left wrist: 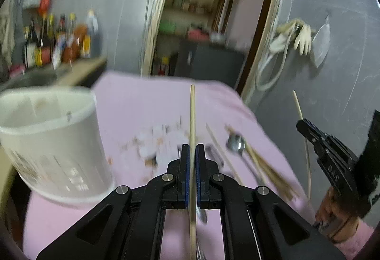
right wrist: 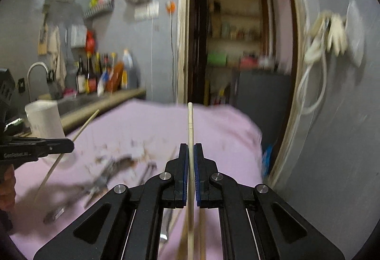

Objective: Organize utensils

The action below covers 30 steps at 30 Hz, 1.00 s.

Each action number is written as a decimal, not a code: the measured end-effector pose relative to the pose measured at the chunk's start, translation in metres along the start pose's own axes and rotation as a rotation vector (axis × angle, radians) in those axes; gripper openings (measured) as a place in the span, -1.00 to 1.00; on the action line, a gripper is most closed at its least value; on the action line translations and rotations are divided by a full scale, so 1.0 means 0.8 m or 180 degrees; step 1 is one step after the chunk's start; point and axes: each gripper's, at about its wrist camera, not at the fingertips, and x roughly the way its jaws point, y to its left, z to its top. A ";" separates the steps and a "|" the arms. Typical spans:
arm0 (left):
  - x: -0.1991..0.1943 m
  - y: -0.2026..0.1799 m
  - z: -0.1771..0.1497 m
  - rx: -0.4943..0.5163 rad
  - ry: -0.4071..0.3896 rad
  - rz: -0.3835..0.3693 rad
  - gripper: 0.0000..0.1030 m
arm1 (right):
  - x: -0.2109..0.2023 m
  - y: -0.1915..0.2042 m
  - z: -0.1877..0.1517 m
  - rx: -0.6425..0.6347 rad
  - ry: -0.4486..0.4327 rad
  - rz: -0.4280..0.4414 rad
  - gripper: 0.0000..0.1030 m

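We've got 2 clamps: our left gripper (left wrist: 192, 149) pinches 1 chopstick (left wrist: 192, 112), our right gripper (right wrist: 191, 148) pinches another chopstick (right wrist: 190, 122), over the pink cloth (left wrist: 147, 98).

Each camera sits just behind its own jaws and looks forward and slightly down across the pink desk (left wrist: 133, 103) toward the grey wall and open doorway (right wrist: 237, 46). The left view sits close beside the white tub (left wrist: 52, 141); the right view sees it farther off at left. Both share the desk, doorway, bottles (left wrist: 57, 44) and each other's gripper.
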 end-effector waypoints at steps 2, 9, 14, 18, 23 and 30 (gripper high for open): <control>-0.013 -0.005 0.007 0.0060 -0.0256 0.0013 -0.95 | -0.011 0.010 0.009 0.0015 -0.0254 -0.0015 -0.94; -0.064 -0.002 0.036 0.0164 -0.0937 0.0026 -0.95 | -0.040 0.051 0.050 -0.0026 -0.0996 -0.0011 -0.94; -0.094 0.019 0.056 0.0182 -0.1326 0.0109 -0.95 | -0.052 0.078 0.073 -0.0078 -0.1335 -0.0011 -0.94; -0.119 0.048 0.074 0.0164 -0.1574 0.0242 -0.95 | -0.051 0.105 0.090 -0.0051 -0.1521 0.0031 -0.94; -0.150 0.097 0.092 0.0012 -0.1815 0.0329 -0.95 | -0.037 0.139 0.111 0.0120 -0.1645 0.0285 -0.94; -0.175 0.204 0.116 -0.0513 -0.2015 0.0444 -0.95 | 0.006 0.188 0.147 0.0466 -0.1537 0.0743 -0.94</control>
